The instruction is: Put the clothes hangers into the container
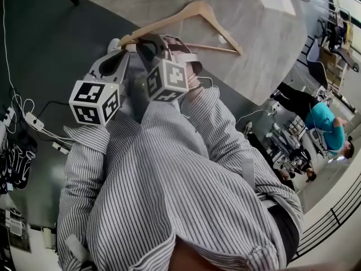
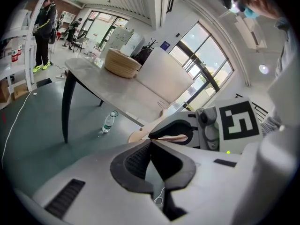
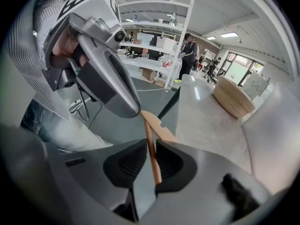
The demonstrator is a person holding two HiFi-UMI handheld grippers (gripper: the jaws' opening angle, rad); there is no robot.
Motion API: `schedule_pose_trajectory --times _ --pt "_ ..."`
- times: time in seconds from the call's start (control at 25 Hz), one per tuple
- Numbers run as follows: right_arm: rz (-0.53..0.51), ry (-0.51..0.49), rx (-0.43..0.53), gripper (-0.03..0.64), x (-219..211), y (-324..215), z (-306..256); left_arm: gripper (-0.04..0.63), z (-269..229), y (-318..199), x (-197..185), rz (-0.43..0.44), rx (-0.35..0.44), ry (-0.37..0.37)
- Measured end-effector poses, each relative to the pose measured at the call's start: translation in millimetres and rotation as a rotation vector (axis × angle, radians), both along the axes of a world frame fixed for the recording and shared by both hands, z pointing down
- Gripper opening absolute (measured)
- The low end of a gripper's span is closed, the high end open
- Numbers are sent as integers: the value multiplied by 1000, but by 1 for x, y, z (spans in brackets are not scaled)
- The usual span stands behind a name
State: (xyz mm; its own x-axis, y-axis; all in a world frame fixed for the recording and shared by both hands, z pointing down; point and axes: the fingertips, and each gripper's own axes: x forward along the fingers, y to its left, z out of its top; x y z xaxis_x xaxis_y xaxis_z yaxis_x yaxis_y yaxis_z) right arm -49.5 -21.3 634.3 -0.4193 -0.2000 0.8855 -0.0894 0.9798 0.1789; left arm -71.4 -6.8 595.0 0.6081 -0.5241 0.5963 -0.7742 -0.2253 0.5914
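Nearest to the head camera is the person's grey-and-white striped shirt (image 1: 186, 196), and beyond it both tools meet at the edge of the pale grey stone-look counter (image 1: 265, 49). On this counter lies the light wooden clothes hanger with a metal hook (image 1: 169, 19). Its hook points away from the person, and its near end seems to reach a little past the counter edge.

The right tool (image 3: 149, 142) has its jaws closed narrow on the thin lower bar of the hanger, close to that end. The left tool (image 2: 150, 144) has its jaws together with nothing between them. It hangs just beside the right one without holding the hanger. The round woven basket (image 2: 123, 62), which is probably the container, stands on the same counter, well apart from the hanger.

The main risk comes from the grip itself. Only one tool holds, on a thin round bar and far from the middle, so most of the hanger's weight is on one side. If it is lifted like this, the hanger will likely turn between the pads and hang down, or slide out. The hook could then catch on the counter or on the basket rim. The two tools are also very close, so a quick move could knock them together and loosen the hold. A clear plastic bottle (image 2: 108, 121) lies on the floor below.
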Motion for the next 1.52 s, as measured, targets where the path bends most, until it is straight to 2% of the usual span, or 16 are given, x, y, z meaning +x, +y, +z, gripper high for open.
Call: schedule_pose_trajectory --times 0.16,0.36,0.6,0.72,1.04,1.52 --pt "-24 42 28 60 2 -2 2 9 1 -2 1 -11 -3 -1" --pt "-39 53 -16 55 1 0 0 9 -1 0 -5 -28 1 -9" --pt "-78 73 19 43 -2 -1 1 11 -1 3 -12 -44 -5 -4" --pt "-46 46 12 43 -3 -6 -4 11 -4 1 -13 -49 -2 -4" --pt "38 -78 73 41 -10 -32 -50 9 -21 -16 -15 -26 49 -14" --pt "208 -192 189 40 11 -61 -135 9 -90 -57 -1 67 236 -41"
